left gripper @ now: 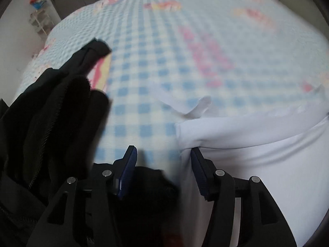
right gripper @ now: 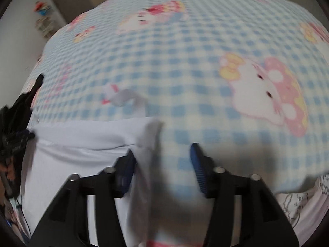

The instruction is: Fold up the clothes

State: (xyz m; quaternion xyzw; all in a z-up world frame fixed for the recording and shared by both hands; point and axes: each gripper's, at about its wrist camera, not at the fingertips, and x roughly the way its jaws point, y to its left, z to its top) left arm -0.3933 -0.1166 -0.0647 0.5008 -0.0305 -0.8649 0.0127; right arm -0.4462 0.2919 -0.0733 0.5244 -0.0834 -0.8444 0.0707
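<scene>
A white garment (left gripper: 246, 144) lies on the blue-checked bedspread (left gripper: 185, 51). My left gripper (left gripper: 163, 154) is open, its jaws wide apart, with the garment's left edge beside its right finger. A pile of black clothes (left gripper: 51, 113) lies to its left. In the right wrist view the white garment (right gripper: 82, 144) is at the lower left. My right gripper (right gripper: 162, 152) is open, with the garment's right edge hanging just inside its left finger. The left gripper (right gripper: 16, 144) shows at the far left there.
The bedspread (right gripper: 185, 72) carries pink cartoon prints. A pale printed cloth (right gripper: 298, 203) lies at the bed's near right corner. A white shelf (left gripper: 39, 20) with colourful items stands by the wall, beyond the bed's left edge. Cabinet doors are behind the bed.
</scene>
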